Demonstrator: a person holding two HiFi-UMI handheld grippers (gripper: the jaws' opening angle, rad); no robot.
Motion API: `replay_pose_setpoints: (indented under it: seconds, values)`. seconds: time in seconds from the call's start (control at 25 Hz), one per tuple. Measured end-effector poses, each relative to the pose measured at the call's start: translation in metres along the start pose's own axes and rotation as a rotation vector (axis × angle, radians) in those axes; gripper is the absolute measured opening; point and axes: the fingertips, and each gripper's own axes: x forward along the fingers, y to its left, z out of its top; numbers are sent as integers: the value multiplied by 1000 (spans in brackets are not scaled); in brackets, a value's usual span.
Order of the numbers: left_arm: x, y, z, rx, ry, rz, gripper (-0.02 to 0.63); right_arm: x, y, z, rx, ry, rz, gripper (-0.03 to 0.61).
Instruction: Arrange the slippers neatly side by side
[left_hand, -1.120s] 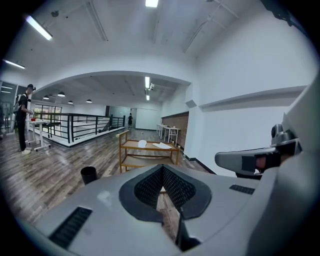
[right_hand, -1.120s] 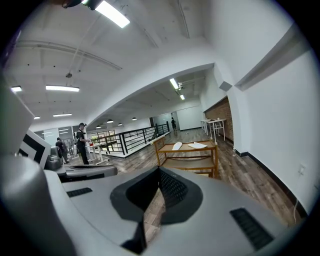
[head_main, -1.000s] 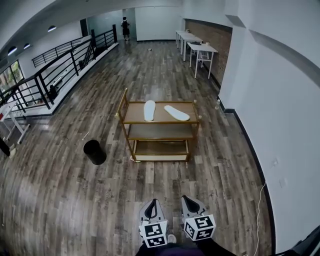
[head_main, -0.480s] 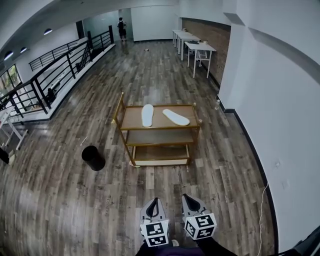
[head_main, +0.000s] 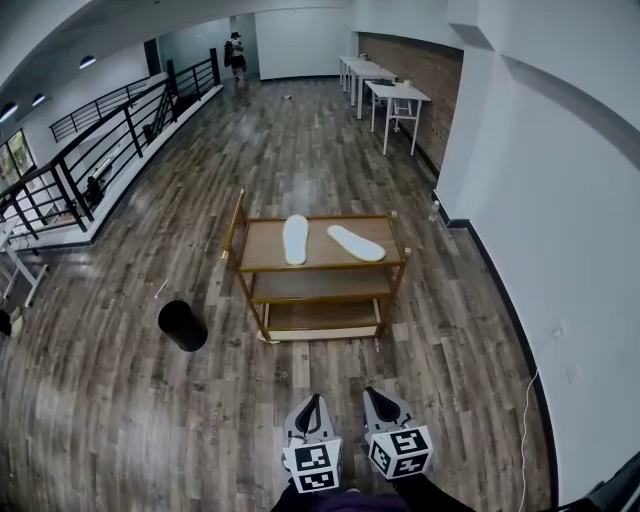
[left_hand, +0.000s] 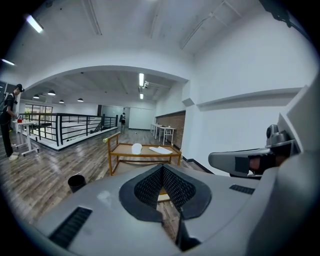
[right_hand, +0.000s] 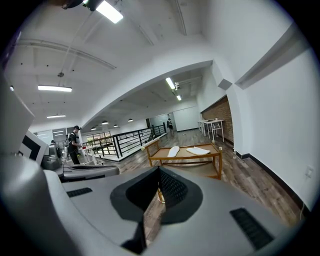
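Observation:
Two white slippers lie on the top shelf of a wooden cart (head_main: 246, 268). The left slipper (head_main: 295, 239) lies lengthwise; the right slipper (head_main: 356, 243) lies at an angle, apart from it. Both show small in the left gripper view, left slipper (left_hand: 137, 148), right slipper (left_hand: 161, 149), and in the right gripper view, left slipper (right_hand: 173, 151), right slipper (right_hand: 198, 150). My left gripper (head_main: 309, 410) and right gripper (head_main: 380, 404) hang side by side at the bottom of the head view, well short of the cart. Both are shut with nothing between the jaws.
A black round bin (head_main: 182, 325) stands on the wood floor left of the cart. A white wall runs along the right. A black railing (head_main: 90, 160) lines the left side. White tables (head_main: 385, 95) stand at the far right. A person (right_hand: 74, 144) stands far left.
The cart and slippers have come slightly nearer and lower in the head view. Both grippers keep the same place and stay shut.

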Motion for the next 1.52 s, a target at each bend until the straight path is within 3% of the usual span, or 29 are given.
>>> replay_pose_setpoints:
  seconds: [0.4,0.88,1.16,1.52]
  values:
    - [43,43,17,1,-4,-27,-9,61,7,18,-12,-5,-25,-2]
    - [69,54,18,-26,10,-44,-9,87,3,28,-23,5,-43,-2]
    - [102,61,23,-36,21,-23,-9,116,-17,36,-25,16,-26,-2]
    - [167,61,54,-27,8,16,-9,169,-60,62,-12,28,11,-2]
